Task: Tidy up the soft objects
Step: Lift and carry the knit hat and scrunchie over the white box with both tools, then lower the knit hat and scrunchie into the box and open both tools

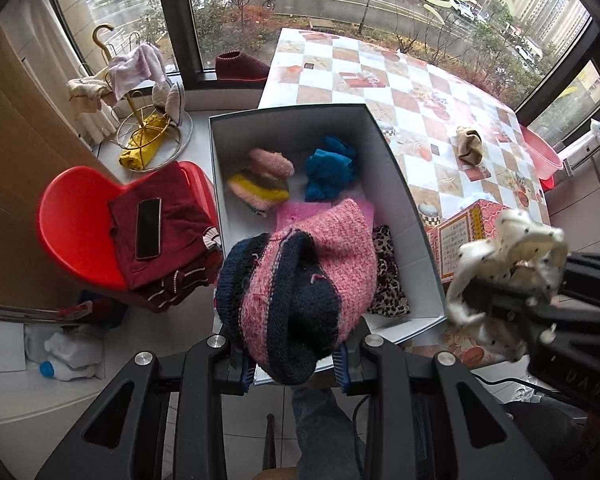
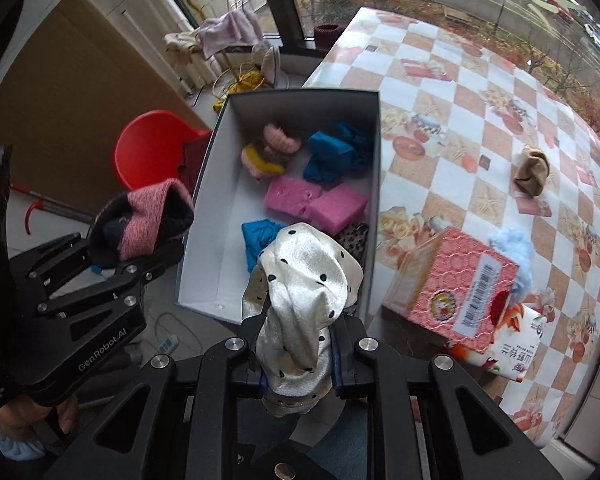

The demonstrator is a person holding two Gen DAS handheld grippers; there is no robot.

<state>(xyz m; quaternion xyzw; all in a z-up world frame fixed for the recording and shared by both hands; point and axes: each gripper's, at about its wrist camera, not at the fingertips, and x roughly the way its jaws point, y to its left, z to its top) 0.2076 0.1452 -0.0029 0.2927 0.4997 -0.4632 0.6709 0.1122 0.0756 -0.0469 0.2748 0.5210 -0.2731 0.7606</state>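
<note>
My left gripper (image 1: 294, 364) is shut on a pink and navy knit piece (image 1: 312, 264), which hangs over the near end of an open grey box (image 1: 288, 110). My right gripper (image 2: 298, 364) is shut on a white satin cloth with black dots (image 2: 304, 272), held above the box's (image 2: 300, 94) near right corner. In the box lie a pink and yellow fuzzy sock (image 2: 266, 152), blue cloths (image 2: 336, 152), pink sponge blocks (image 2: 316, 200) and a leopard-print cloth (image 2: 354, 236). The right wrist view shows the left gripper (image 2: 128, 256) left of the box.
The box sits at the left edge of a table with a checkered cloth (image 2: 460, 92). A tan rolled sock (image 2: 532, 172) and a pink carton (image 2: 452, 292) beside a pale blue fluffy piece (image 2: 514, 248) lie on it. Left stands a red chair (image 1: 68, 216) bearing red clothes and a phone (image 1: 148, 228).
</note>
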